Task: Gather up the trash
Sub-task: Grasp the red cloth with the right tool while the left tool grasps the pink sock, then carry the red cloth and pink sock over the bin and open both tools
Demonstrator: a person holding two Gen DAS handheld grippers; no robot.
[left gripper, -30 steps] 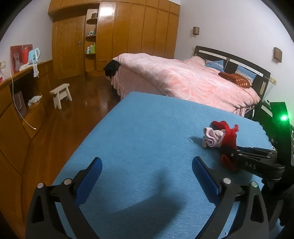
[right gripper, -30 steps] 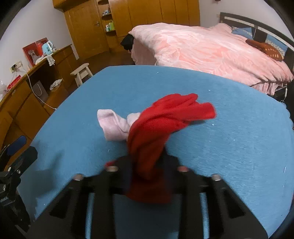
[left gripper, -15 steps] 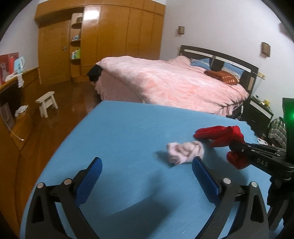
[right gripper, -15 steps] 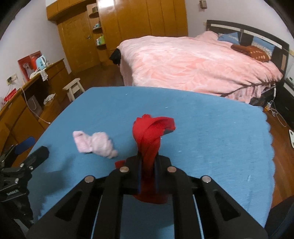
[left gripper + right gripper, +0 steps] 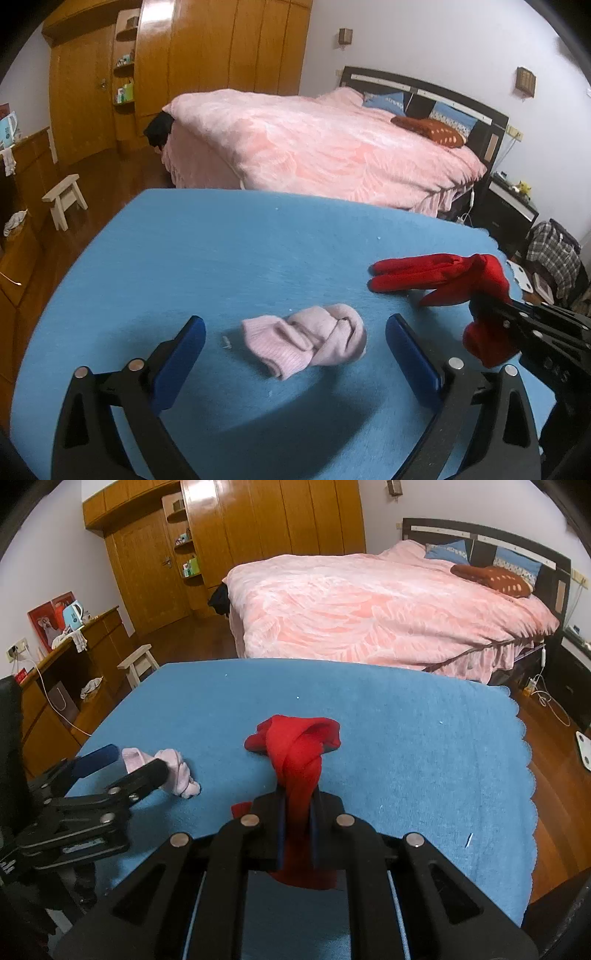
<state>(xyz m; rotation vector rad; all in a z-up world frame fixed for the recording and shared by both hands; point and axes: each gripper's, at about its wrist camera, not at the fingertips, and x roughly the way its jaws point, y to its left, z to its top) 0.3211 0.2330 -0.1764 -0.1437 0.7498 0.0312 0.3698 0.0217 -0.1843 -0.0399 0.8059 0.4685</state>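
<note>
Between the wide-open blue pads [image 5: 412,356] of the left gripper [image 5: 295,354]: pink sock [image 5: 308,341], flat on the blue cloth [image 5: 221,258], untouched. Right gripper [image 5: 295,812]: clamped tight on the red sock [image 5: 297,753], toe end sticking forward, just right of the pink one.

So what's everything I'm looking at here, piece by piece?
red sock: one, red, clamped in the right gripper
pink sock: one, pale pink, bunched on the blue cloth
blue cloth: one, covers the table
bed: one, pink cover, behind the table
wardrobe: wooden, far wall
stool: one, pale, on the floor
left gripper: jaws open on either side of the pink sock
right gripper: jaws shut on the red sock
</note>
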